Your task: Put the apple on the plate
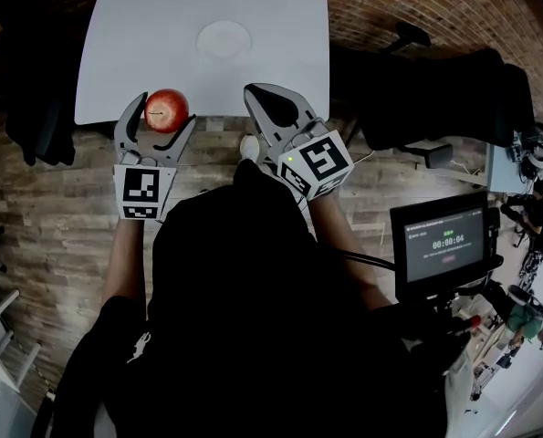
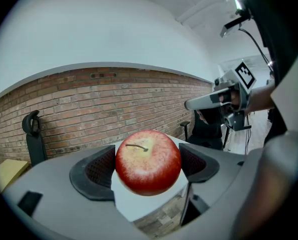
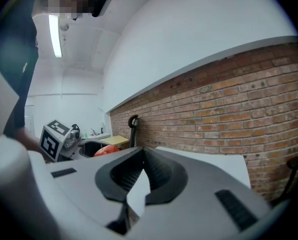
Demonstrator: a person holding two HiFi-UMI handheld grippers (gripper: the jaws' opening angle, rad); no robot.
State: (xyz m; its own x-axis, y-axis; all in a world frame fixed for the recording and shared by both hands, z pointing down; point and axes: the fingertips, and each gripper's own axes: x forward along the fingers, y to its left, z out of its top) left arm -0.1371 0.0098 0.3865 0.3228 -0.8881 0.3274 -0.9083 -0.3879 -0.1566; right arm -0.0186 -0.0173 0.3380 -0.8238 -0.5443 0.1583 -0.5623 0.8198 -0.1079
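A red apple with a short stem is clamped between the jaws of my left gripper, held over the near edge of the white table. In the left gripper view the apple fills the gap between the dark pads. A white plate lies on the table's middle, beyond both grippers. My right gripper is shut with nothing in it, at the table's near edge, right of the apple. From the right gripper view the apple shows small at the left.
A brick wall stands behind the table. Dark chairs sit to the right of the table, another dark shape to its left. A screen with a timer stands at my right. Wood-look floor lies under me.
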